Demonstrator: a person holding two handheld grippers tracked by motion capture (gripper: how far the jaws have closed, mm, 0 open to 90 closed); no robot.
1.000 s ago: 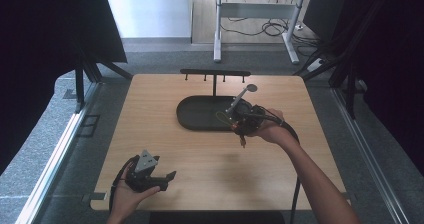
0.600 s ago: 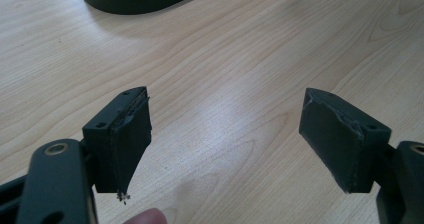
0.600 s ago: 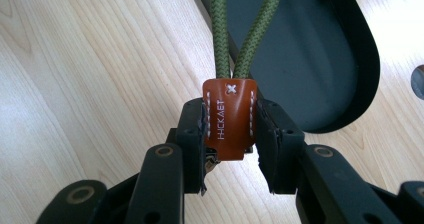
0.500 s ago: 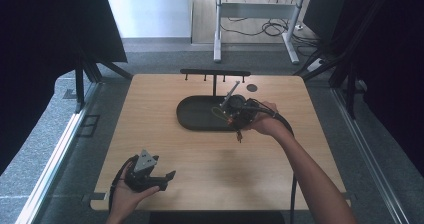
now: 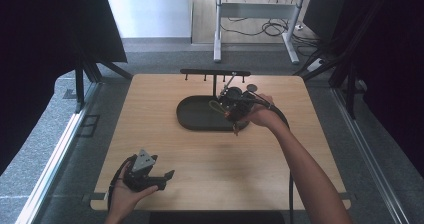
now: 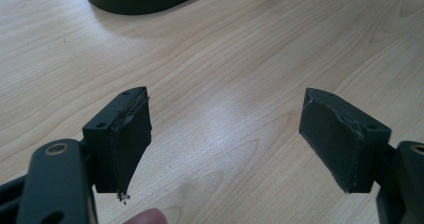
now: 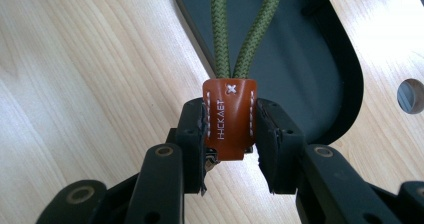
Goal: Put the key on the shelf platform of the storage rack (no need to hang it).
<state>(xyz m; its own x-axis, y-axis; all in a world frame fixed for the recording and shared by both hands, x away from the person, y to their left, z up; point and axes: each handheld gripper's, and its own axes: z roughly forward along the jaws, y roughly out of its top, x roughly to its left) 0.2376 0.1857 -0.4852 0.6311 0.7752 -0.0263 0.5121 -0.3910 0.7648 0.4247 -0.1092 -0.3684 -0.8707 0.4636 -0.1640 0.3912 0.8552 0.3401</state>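
High view, nearest edge first: the left gripper rests low on the counter near its front left corner, held in the left hand, jaws spread wide with nothing between them; in the left gripper view bare wood lies between the pads. Farther in, the right forearm reaches diagonally across the counter to the right gripper, which hovers over the right end of a dark oval tray. In the right gripper view its jaws are clamped on a brown leather tab, stitched in white, from which a loop of green cord runs straight away from the gripper, out over the tray. Behind the tray stands a black hook rack, and beside it a small round hole in the counter.
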